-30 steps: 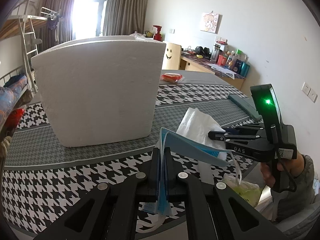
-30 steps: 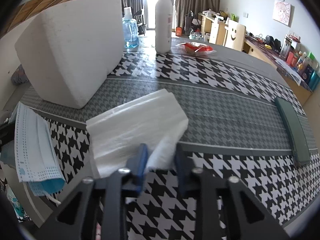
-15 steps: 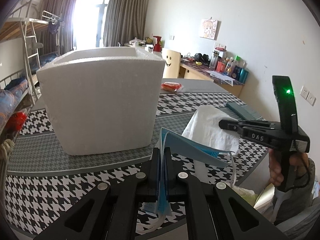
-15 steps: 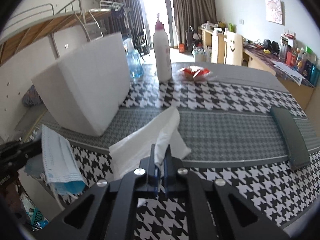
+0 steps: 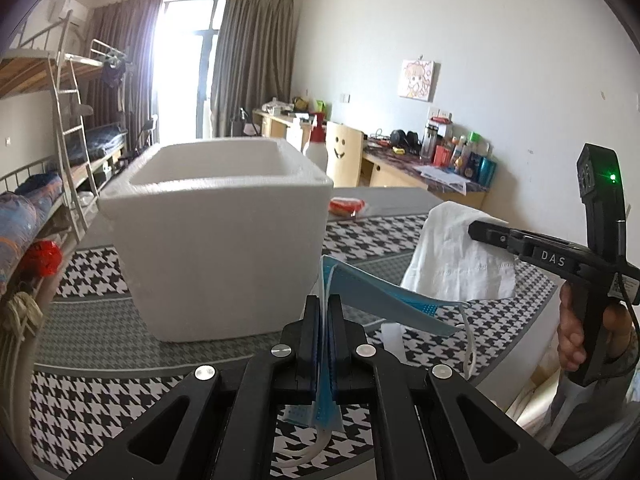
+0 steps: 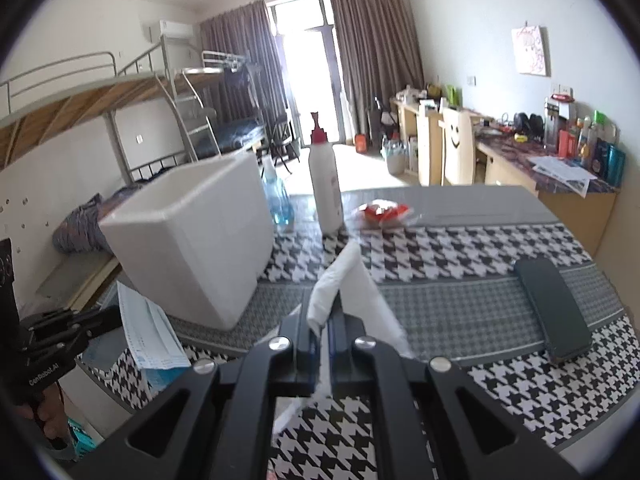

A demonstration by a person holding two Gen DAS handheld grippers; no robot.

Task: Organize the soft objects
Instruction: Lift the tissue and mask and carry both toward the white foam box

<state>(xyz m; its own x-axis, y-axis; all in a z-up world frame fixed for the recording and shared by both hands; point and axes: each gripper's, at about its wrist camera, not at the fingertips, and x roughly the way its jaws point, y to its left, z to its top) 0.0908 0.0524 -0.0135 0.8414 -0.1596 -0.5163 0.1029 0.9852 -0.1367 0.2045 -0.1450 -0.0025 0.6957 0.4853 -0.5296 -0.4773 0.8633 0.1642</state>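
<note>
My left gripper (image 5: 324, 304) is shut on a blue face mask (image 5: 380, 298) and holds it above the table, in front of a white foam box (image 5: 216, 236) that is open at the top. My right gripper (image 6: 325, 316) is shut on a white tissue (image 6: 352, 284) and holds it raised above the table. In the left wrist view the right gripper (image 5: 476, 230) shows at the right with the tissue (image 5: 452, 260) hanging from it. In the right wrist view the left gripper (image 6: 114, 316) shows at the left with the mask (image 6: 148, 332), beside the foam box (image 6: 192, 240).
The table has a black-and-white houndstooth cloth (image 6: 460, 248). On it are a dark flat case (image 6: 552, 308), a white pump bottle (image 6: 326, 192), a blue bottle (image 6: 278, 200) and a red packet (image 6: 382, 212). A bunk bed (image 5: 60, 128) stands left, desks (image 5: 420, 172) at the back.
Both grippers have risen with their loads. The right gripper closed on the tissue and lifted it off the table. The foam box's open top has come into view.
</note>
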